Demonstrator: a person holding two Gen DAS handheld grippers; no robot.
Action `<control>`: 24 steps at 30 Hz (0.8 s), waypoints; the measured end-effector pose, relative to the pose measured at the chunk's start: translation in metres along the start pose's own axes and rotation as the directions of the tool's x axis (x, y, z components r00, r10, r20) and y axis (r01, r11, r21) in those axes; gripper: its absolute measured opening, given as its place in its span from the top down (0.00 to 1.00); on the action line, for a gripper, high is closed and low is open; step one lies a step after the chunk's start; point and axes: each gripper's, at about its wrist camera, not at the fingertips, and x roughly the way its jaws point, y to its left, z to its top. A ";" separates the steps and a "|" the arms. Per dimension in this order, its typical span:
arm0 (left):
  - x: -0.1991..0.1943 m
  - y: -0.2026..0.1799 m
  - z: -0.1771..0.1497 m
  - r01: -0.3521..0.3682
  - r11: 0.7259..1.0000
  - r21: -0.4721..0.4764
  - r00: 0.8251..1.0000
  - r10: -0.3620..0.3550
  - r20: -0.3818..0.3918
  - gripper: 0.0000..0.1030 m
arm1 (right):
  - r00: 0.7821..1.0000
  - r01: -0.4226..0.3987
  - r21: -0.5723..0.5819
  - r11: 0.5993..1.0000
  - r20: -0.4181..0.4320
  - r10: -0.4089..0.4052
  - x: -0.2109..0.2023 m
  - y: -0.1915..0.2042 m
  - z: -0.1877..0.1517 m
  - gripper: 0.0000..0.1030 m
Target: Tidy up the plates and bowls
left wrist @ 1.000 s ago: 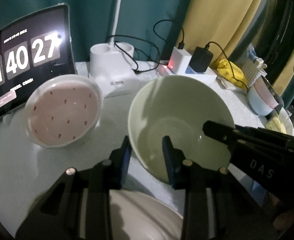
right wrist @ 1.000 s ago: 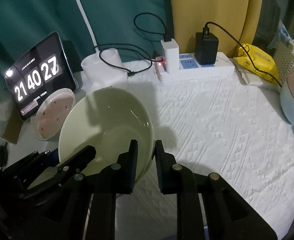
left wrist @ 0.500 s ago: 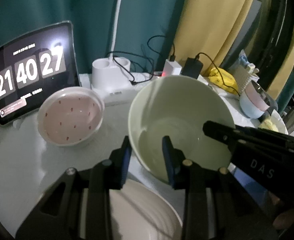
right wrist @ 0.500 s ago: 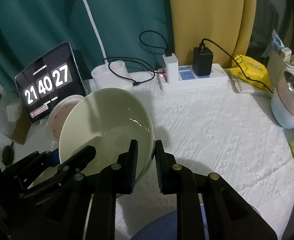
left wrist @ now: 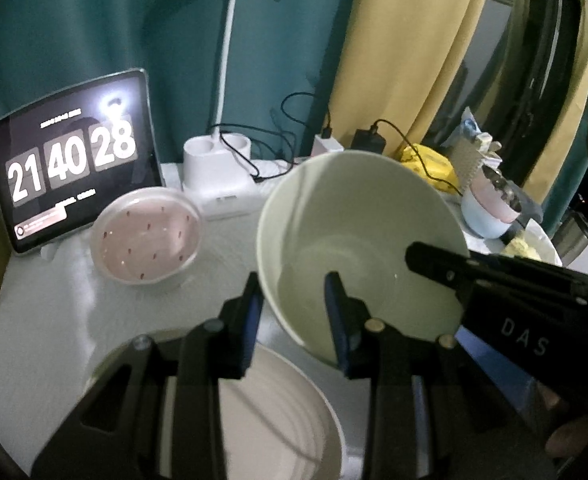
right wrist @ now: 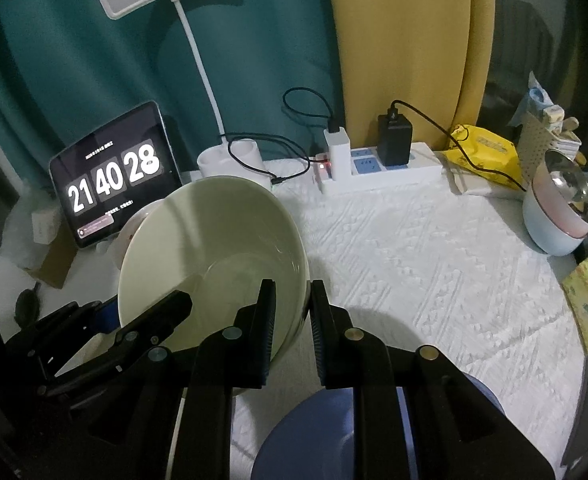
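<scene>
Pale green bowl (left wrist: pixel 358 232) tilted and held above the white cloth-covered table (right wrist: pixel 434 264), left gripper (left wrist: pixel 294 312) clamped across its near rim, right gripper (right wrist: pixel 290 308) clamped on the opposite rim, cream plate (left wrist: pixel 270 416) beneath, pink dotted bowl (left wrist: pixel 148 236) by the clock tablet (left wrist: pixel 74 164), blue plate (right wrist: pixel 314 436) below the right gripper.
</scene>
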 end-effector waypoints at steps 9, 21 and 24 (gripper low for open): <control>-0.015 -0.012 -0.004 0.008 1.000 0.018 1.000 -0.008 0.018 0.69 | 1.000 0.007 0.007 1.000 0.024 -0.007 -0.020 -0.003 -0.006 0.82; -0.028 -0.032 -0.011 0.022 0.999 0.050 0.999 -0.023 0.025 0.69 | 0.999 0.006 0.032 0.999 0.042 -0.007 -0.041 -0.018 -0.019 0.82; -0.031 -0.037 -0.014 0.026 0.998 0.056 0.999 -0.027 0.025 0.69 | 0.999 0.008 0.039 0.999 0.046 -0.010 -0.046 -0.022 -0.022 0.82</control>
